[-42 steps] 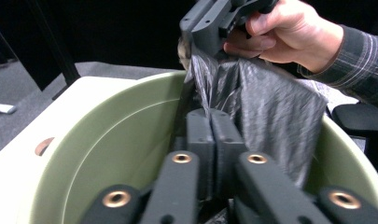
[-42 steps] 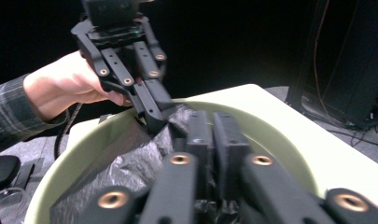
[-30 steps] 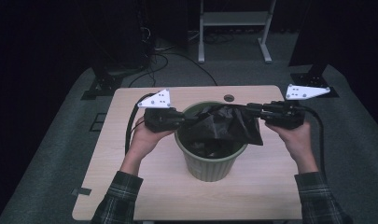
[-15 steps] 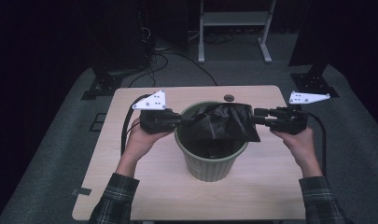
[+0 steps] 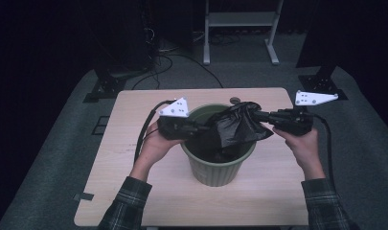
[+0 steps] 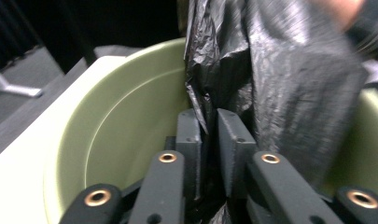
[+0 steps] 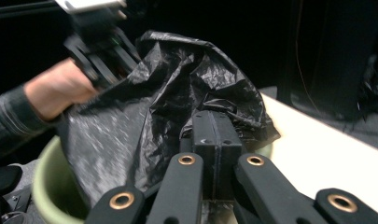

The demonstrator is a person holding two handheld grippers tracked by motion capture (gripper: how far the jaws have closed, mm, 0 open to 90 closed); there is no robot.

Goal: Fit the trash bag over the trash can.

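Note:
A green bin [image 5: 220, 167] stands on the table, and a black plastic bag [image 5: 237, 129] hangs over its mouth. My left gripper [image 5: 203, 128] reaches over the bin's left rim. In the left gripper view its jaws [image 6: 210, 121] have just been opening. They stand slightly apart, with the bag's edge [image 6: 280, 84] loose in the gap above the bin's inner wall [image 6: 126, 107]. My right gripper [image 5: 258, 116] is above the right rim. In the right gripper view its jaws [image 7: 214, 121] have just closed and are shut on the bag [image 7: 177, 79].
The wooden table [image 5: 134, 191] has bare surface around the bin. A small dark round thing [image 5: 234, 100] lies behind the bin. On the floor beyond are cables [image 5: 167, 57], a white metal stand [image 5: 239, 19] and black stand bases [image 5: 321, 84].
My left gripper has moved right, in over the bin. The bag, earlier stretched across the opening, now hangs slack and bunched toward the right gripper. The right hand has hardly moved.

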